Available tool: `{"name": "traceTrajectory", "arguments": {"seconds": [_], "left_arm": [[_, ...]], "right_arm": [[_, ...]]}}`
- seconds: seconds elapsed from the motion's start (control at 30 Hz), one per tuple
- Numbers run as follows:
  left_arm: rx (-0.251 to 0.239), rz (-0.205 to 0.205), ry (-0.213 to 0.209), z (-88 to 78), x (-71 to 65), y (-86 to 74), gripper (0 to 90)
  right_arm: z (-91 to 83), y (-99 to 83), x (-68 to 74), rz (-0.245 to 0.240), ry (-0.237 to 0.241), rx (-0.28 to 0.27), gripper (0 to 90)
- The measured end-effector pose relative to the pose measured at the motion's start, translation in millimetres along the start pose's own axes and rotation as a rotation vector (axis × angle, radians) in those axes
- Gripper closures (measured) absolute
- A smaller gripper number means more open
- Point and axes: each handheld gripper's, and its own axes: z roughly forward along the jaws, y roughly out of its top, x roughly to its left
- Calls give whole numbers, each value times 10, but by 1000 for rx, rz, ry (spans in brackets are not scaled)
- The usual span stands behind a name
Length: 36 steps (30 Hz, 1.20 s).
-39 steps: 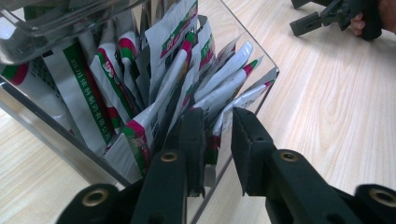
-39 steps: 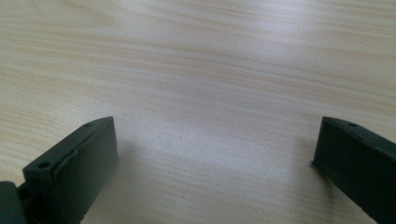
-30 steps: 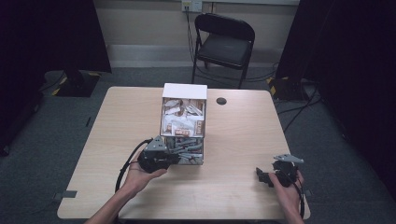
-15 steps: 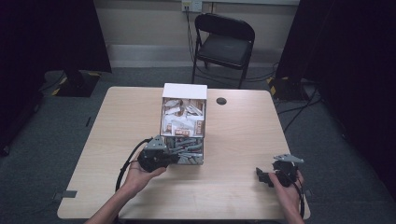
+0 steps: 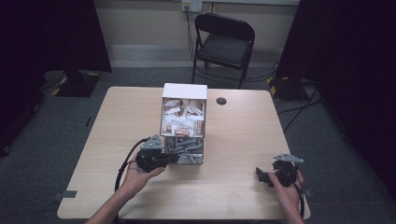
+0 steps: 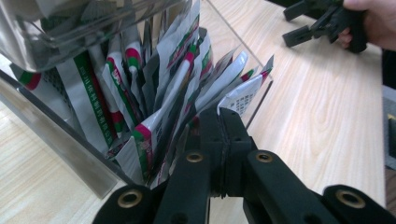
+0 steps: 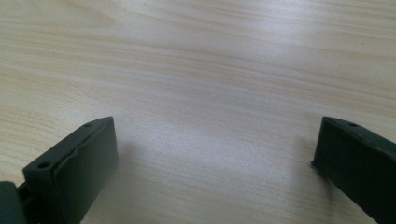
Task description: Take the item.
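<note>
L claw (image 6: 219, 116) has just been closing and is now pinched on a sachet (image 6: 243, 95) at the near corner of the box (image 5: 183, 122); sachets stand upright, long axis vertical, so pull goes up and out toward the person. R claw (image 5: 267, 176) wide, resting on worktop (image 5: 243, 140) well right of box. Vs earlier frame: both hands in same spot.
</note>
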Motion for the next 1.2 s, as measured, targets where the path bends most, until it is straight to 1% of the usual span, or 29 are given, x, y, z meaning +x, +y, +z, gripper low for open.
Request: {"name": "traceTrajectory", "arguments": {"seconds": [0.2,0.3,0.4,0.57,0.67,0.73,0.83,0.9,1.03,1.1,1.17,1.2], "left_arm": [[-12,-6,-5,-31,-17,8,899],[-15,5,-4,-61,-34,17,899],[-27,4,-6,-90,-46,16,899],[-27,11,-5,-120,-59,25,899],[-31,7,-7,-133,-64,28,900],[-32,11,-5,-157,-75,40,900],[-47,13,-8,-202,-93,67,900],[-51,12,-15,-212,-96,74,900],[-53,22,-12,-253,-130,79,900],[-75,17,-14,-309,-139,71,900],[-81,13,-13,-327,-137,70,900],[-80,17,-10,-348,-131,73,900]], "right_arm": [[0,0,0,0,0,0,0],[0,1,0,0,1,0,0],[1,1,0,0,1,0,0],[1,1,0,0,1,0,0],[1,1,-1,0,2,0,0],[1,1,0,0,2,0,0],[1,1,-1,0,2,1,0],[1,1,0,0,2,0,0],[1,1,0,0,2,1,0],[1,1,0,0,2,1,0],[1,1,0,0,2,0,0],[1,1,0,0,2,0,0]]}}
